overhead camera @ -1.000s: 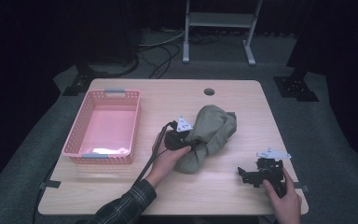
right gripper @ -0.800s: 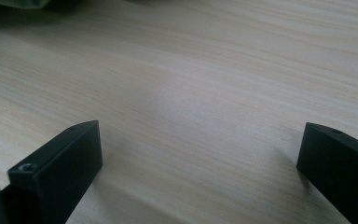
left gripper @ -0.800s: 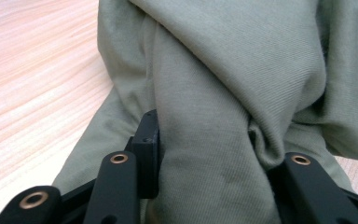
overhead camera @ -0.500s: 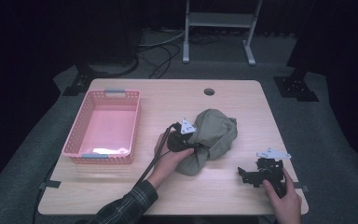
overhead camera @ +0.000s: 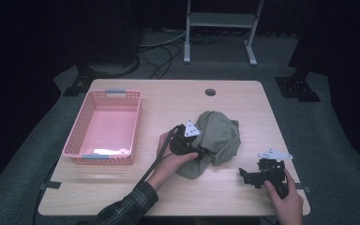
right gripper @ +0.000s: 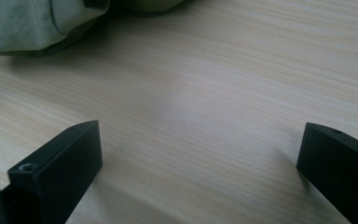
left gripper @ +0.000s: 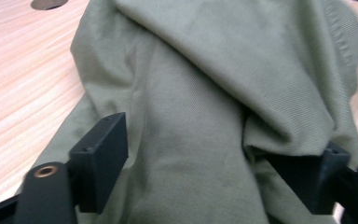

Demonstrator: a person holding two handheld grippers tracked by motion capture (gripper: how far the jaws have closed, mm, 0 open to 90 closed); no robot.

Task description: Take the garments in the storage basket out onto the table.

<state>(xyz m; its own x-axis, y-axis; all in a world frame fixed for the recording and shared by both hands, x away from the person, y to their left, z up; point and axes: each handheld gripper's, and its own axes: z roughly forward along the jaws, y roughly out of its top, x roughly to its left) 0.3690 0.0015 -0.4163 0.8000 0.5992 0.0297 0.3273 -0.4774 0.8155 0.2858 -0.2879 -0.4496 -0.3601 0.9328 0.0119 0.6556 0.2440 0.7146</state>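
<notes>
Two claws are in my hands, and one green cloth (overhead camera: pixel 218 140) sits bunched up in the middle of the frame, a bit to the right, on the desk (overhead camera: pixel 178 101). My left claw (overhead camera: pixel 198 153) is pushed into the lower left side of the cloth. In the left gripper view its jaws are spread wide, with cloth lying between them, and they are not squeezing it yet. My right claw (overhead camera: pixel 244 175) rests low at the lower right of the frame, near the cloth but not touching it, and its jaws are spread wide over bare wood.

I think the step now is to grab the cloth. To do it well, I would push the left claw in deeper so a thick fold sits between the jaws, then close slowly. A thin edge could slip out.

A pink basket (overhead camera: pixel 136 124) stands at the left of the frame, well apart from the cloth.

I can see no words or labels on anything.
</notes>
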